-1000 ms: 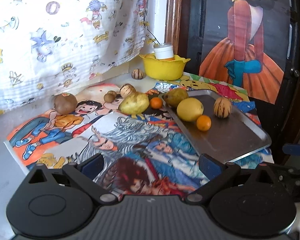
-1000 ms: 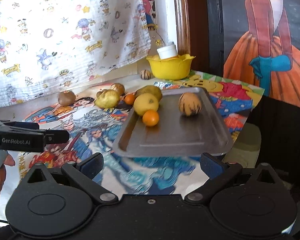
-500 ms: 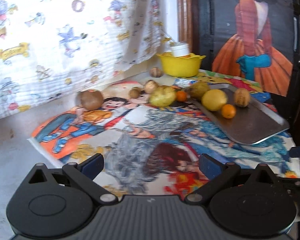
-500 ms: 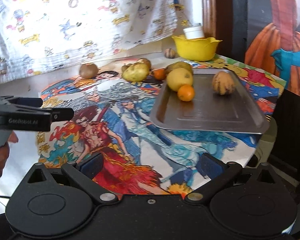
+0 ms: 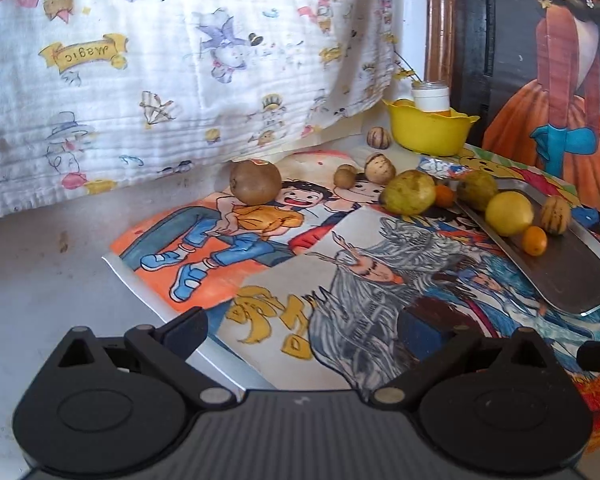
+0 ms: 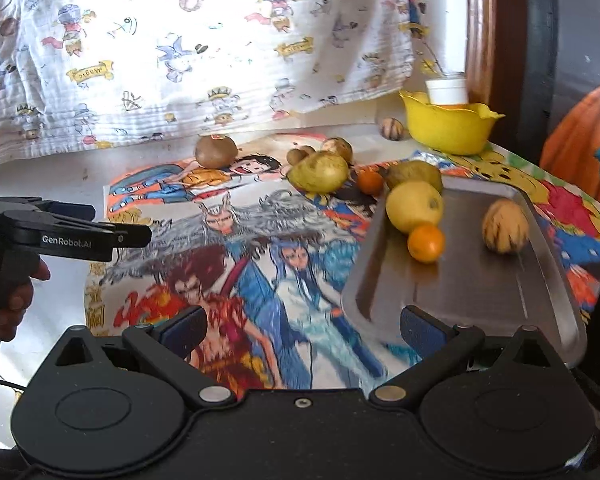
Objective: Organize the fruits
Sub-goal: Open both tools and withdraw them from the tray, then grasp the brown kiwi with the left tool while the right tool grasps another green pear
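On the steel tray point(image 6: 480, 292): three fruits — lemon point(image 6: 414, 206), small orange point(image 6: 426, 243), striped melon point(image 6: 505, 226). Off-tray on the poster mat point(image 5: 340, 264): seven I can count, possibly more hidden. My left gripper point(image 5: 302, 326) and right gripper point(image 6: 302, 326) both spread wide, holding nothing. Risk: round fruit rolls when nudged, and the tray overhangs the table edge, so pressing there tips it.
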Demonstrator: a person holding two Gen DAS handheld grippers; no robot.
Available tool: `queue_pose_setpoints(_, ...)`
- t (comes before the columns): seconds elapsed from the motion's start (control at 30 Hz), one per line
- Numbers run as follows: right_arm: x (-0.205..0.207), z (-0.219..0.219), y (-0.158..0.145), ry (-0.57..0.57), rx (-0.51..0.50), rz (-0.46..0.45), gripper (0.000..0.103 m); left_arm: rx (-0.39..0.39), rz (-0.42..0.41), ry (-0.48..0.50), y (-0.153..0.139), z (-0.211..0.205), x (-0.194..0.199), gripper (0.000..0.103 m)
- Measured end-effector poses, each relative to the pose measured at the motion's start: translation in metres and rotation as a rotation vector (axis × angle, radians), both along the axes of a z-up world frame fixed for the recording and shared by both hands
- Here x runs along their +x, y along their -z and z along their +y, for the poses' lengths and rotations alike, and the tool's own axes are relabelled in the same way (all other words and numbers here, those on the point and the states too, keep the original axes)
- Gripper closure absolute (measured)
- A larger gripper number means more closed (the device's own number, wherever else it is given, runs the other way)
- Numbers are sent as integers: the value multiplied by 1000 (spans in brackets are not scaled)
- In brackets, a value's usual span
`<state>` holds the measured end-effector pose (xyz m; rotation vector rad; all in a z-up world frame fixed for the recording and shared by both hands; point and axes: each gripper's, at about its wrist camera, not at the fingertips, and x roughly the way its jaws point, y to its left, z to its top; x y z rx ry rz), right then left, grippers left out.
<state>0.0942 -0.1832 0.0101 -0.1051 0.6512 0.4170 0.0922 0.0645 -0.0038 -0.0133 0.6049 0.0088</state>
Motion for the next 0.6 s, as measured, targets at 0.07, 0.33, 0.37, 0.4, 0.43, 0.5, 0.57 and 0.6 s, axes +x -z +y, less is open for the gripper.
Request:
queue_pose_setpoints(0.07, 9, 2, -4, -23, -6, -3, 1, -3, -1, -4, -1, 3, 5, 0)
queue_pose_setpoints(0.33, 42, 13, -21, -143, -94, -78, 1, 15, -6, -21, -4, 17, 32, 0)
queue_pose_setpoints(0.37, 47, 15, -23, -158, -98, -86, 1, 19, -3, -22, -5, 19, 36, 0)
queue_pose_setpoints(0.4, 52, 16, -24, -170, -101, -90, 1, 19, -3, -21, -5, 21, 40, 0)
queue_pose_setpoints(0.43, 59, 18, -26, -181, -104, -95, 1, 17, -3, -16, -6, 23, 44, 0)
queue_pose_setpoints(0.5, 71, 24, -27, -203, -109, -110, 1, 12, 2, -12, -7, 27, 53, 0)
queue_pose_setpoints(0.57, 83, 31, -27, -231, -116, -123, 1, 10, 7, -4, -8, 29, 64, 0)
queue_pose_setpoints(0.6, 89, 34, -27, -242, -118, -127, 1, 11, 9, -2, -9, 30, 69, 0)
